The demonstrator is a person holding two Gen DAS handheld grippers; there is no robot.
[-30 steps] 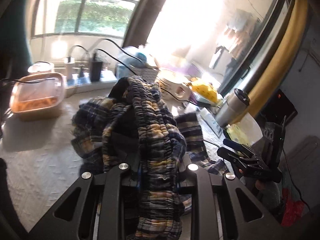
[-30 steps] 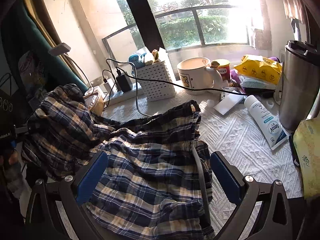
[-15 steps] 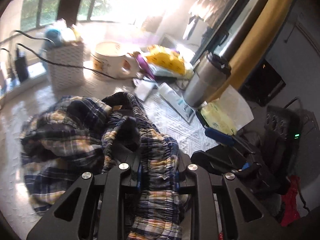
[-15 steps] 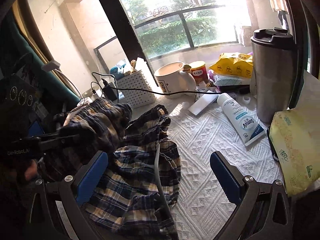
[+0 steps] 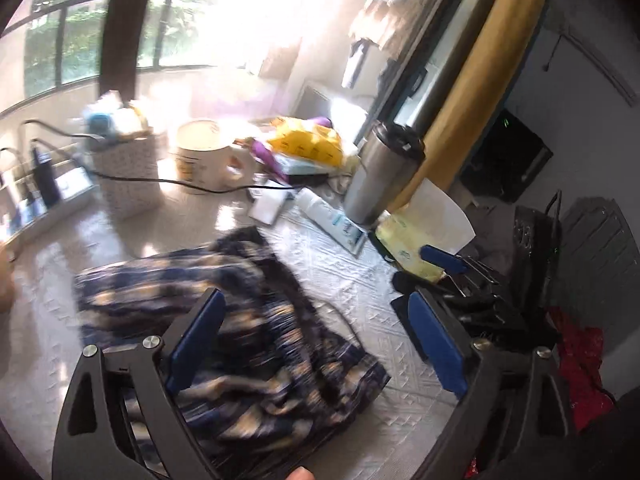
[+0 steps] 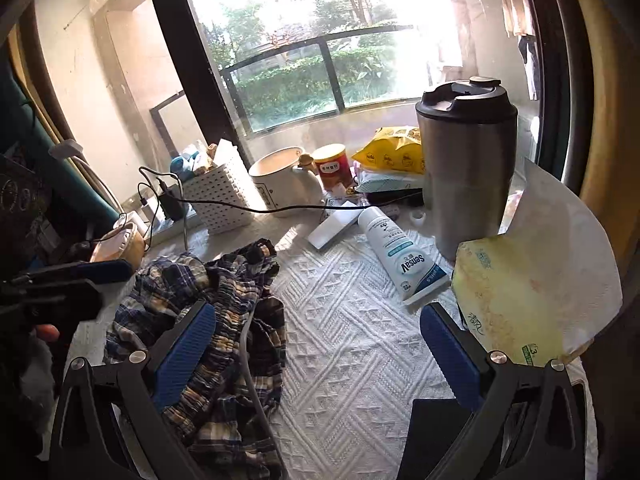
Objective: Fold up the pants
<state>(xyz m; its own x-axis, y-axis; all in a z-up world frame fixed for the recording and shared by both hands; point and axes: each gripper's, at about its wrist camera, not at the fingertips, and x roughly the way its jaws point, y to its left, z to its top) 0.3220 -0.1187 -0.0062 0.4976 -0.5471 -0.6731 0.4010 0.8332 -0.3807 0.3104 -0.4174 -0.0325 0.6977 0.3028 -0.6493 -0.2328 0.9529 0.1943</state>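
The plaid pants point(image 5: 240, 344) lie crumpled in a heap on the white textured cloth point(image 5: 360, 280), blurred in the left wrist view. My left gripper point(image 5: 316, 344) is open above the heap's right side and holds nothing. In the right wrist view the pants point(image 6: 216, 320) lie bunched at the lower left with the elastic waistband on top. My right gripper point(image 6: 316, 356) is open and empty, its left finger over the heap. The left gripper point(image 6: 68, 284) shows at the left edge there; the right gripper point(image 5: 452, 280) shows at the right in the left wrist view.
A steel tumbler point(image 6: 466, 160), a lotion tube point(image 6: 400, 256) and a yellow tissue pack point(image 6: 516, 300) stand at the right. A white mug point(image 6: 284, 184), a white basket point(image 6: 220, 196), a red can point(image 6: 332, 164), snack bags and a black cable point(image 6: 280, 210) line the window side.
My left gripper has opened and let go of the waistband, and the pants have dropped into a heap on the cloth. Both views have swung toward the right of the table.
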